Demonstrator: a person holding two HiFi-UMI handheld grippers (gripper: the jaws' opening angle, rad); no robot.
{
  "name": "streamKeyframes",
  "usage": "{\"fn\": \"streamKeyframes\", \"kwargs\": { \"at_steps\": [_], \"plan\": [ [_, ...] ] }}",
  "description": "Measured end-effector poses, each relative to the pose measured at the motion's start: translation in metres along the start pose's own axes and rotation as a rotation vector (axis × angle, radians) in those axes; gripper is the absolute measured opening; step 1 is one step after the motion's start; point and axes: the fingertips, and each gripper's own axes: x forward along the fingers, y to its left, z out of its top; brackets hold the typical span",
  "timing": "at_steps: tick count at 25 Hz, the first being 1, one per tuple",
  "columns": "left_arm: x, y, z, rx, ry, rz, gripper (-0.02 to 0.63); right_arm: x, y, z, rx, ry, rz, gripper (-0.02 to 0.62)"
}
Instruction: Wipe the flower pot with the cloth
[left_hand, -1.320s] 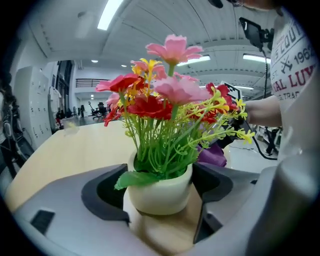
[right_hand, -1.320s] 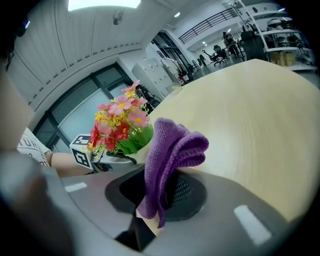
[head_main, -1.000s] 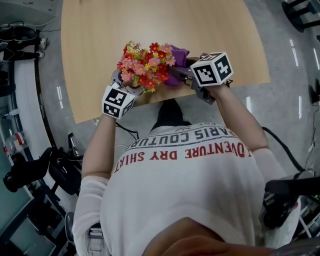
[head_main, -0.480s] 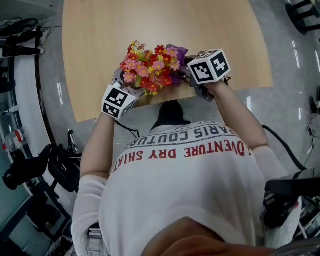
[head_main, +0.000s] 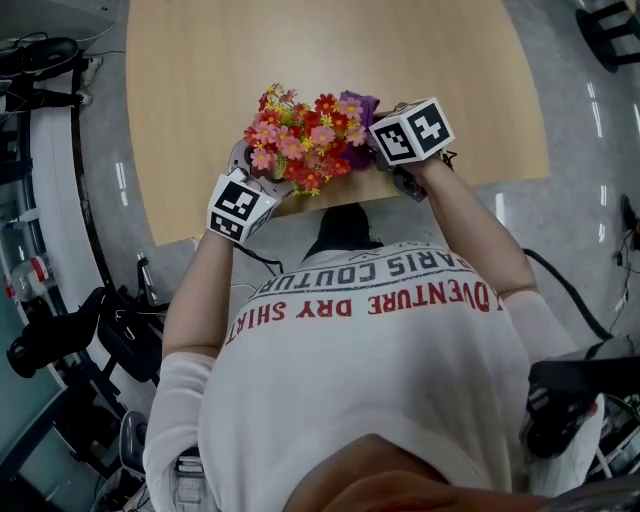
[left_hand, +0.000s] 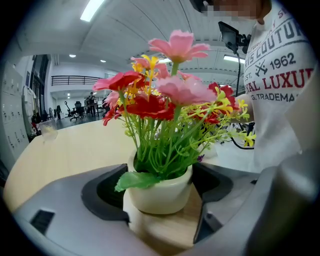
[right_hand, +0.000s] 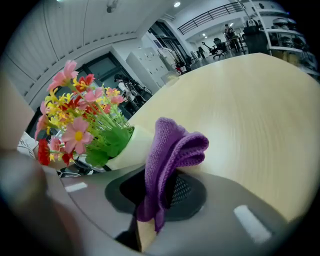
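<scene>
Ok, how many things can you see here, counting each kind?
flower pot: 1
purple cloth: 1
grippers: 2, left gripper and right gripper
table: 1
Total: 5

Seen from above, the flower pot (head_main: 305, 140) showed only as a spray of red, pink and yellow blooms close to the near edge of the wooden table (head_main: 200, 80). The left tongs (head_main: 250, 168) met it from the left, tips hidden under the blooms. The right tongs (head_main: 382, 160) sat just beside it on the right, with a purple cloth (head_main: 360, 104) bunched against the flowers.
</scene>
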Motion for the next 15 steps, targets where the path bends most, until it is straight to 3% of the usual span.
{"fn": "streamKeyframes", "kwargs": {
  "at_steps": [10,15],
  "plan": [
    [0.0,-0.002,-0.004,-0.031,-0.031,0.034,0.411,0.0,-0.006,0.001,0.014,-0.016,-0.019,0.063],
    [-0.006,-0.003,-0.012,-0.098,-0.066,0.159,0.413,-0.012,-0.002,-0.001,0.029,-0.06,-0.014,0.063]
  ]
}}
